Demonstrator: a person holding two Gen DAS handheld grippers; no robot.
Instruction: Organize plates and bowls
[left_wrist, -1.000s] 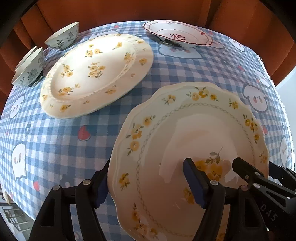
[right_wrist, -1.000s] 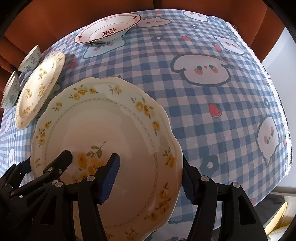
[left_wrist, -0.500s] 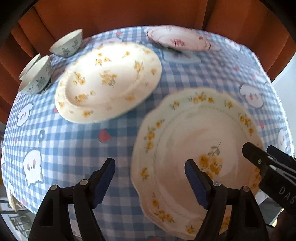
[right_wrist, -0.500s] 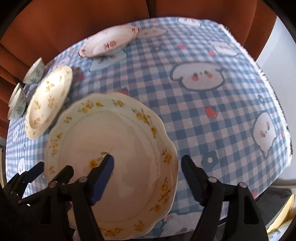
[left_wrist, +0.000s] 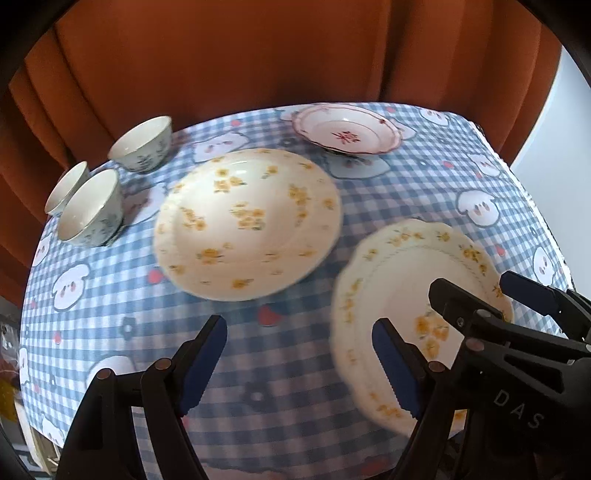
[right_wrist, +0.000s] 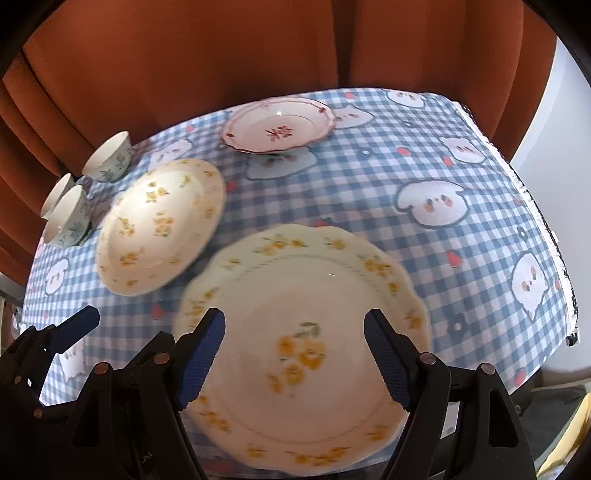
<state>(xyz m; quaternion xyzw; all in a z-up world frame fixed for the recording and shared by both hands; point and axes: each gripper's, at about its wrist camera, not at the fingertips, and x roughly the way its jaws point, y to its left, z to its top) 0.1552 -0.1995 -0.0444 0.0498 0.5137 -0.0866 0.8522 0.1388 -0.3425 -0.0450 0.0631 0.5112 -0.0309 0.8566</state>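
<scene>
A scalloped cream plate with yellow flowers (right_wrist: 306, 325) lies at the near edge of the table; it also shows in the left wrist view (left_wrist: 417, 295). My right gripper (right_wrist: 295, 358) is open above its near part, touching nothing. My left gripper (left_wrist: 301, 365) is open and empty over the cloth left of that plate. A round yellow-flowered plate (left_wrist: 247, 221) lies in the middle, also seen in the right wrist view (right_wrist: 162, 225). A pink-rimmed dish (left_wrist: 345, 127) sits at the back. Three small patterned bowls (left_wrist: 92, 210) stand at the far left.
The table wears a blue checked cloth with cartoon figures (right_wrist: 428, 203). Orange curtains (left_wrist: 258, 55) hang close behind it. The table's right edge (right_wrist: 554, 236) drops off beside a white wall. My right gripper's body (left_wrist: 517, 332) shows at the lower right of the left wrist view.
Both grippers have pulled back and up from the scalloped plate. The left gripper, earlier astride its left rim, has let it go and moved left. The plate now lies on the table.
</scene>
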